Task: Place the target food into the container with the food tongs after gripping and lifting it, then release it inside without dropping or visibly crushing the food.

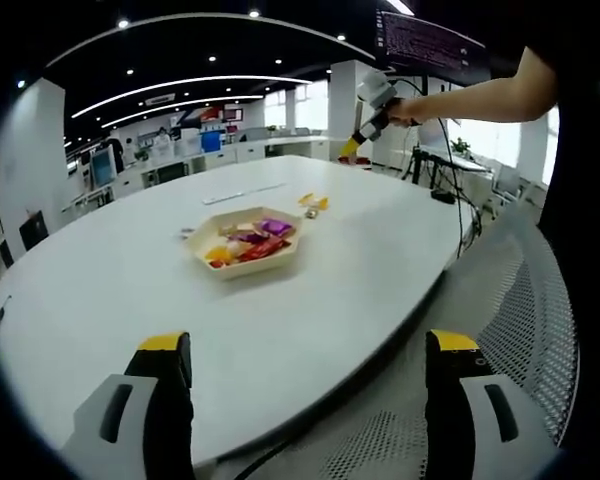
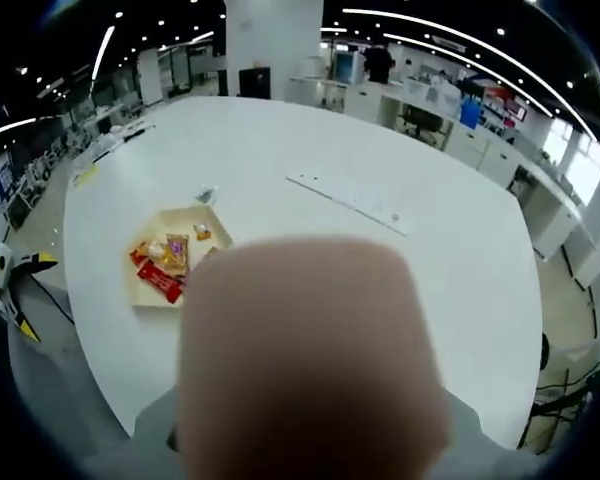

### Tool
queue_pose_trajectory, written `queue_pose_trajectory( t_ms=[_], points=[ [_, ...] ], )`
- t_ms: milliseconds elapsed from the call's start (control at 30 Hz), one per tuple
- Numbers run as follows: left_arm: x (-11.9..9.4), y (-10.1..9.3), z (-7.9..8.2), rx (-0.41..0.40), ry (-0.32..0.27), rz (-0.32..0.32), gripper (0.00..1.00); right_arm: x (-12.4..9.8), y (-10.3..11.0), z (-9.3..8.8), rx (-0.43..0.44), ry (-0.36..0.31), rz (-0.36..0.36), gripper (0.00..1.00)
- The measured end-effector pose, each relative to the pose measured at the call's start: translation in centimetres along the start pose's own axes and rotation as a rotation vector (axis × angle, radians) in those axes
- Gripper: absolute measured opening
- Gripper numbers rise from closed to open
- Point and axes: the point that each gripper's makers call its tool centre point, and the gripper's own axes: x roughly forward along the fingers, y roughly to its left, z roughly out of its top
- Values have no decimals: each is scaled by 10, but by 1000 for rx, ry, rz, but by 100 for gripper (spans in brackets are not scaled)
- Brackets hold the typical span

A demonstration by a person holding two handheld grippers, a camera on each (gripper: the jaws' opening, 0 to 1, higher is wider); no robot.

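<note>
A shallow cream tray (image 1: 202, 252) with several wrapped snacks lies in the middle of the white oval table (image 1: 100, 290). My left gripper (image 1: 305, 370) hovers over the table's near edge, well short of the tray, open and with nothing between its yellow-tipped fingers (image 1: 165, 345). Beyond the table, a person's bare arm holds the right gripper (image 1: 352, 145) up in the air; its jaws are too small to read. In the right gripper view a blurred pinkish shape (image 2: 305, 360) covers the jaws and the lower middle. The tray (image 2: 180, 217) lies left of it, and the left gripper (image 2: 5, 285) shows at the far left.
A small yellow item (image 1: 313, 203) lies on the table beyond the tray. A long thin pale strip (image 1: 245, 193) (image 2: 350, 200) rests farther back. A mesh chair (image 1: 525, 320) stands at the table's right edge. Desks and people fill the office behind.
</note>
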Motion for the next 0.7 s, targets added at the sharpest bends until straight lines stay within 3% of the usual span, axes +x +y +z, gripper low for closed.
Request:
queue_pose_trajectory(
  t_ms=[367,700],
  points=[
    [-1,0,2,9,-20,4,94,-10,11,19,-24,-12,5,22],
    [-2,0,5,8,-39,2,94,-10,30,49,-76,-23,37,22]
  ],
)
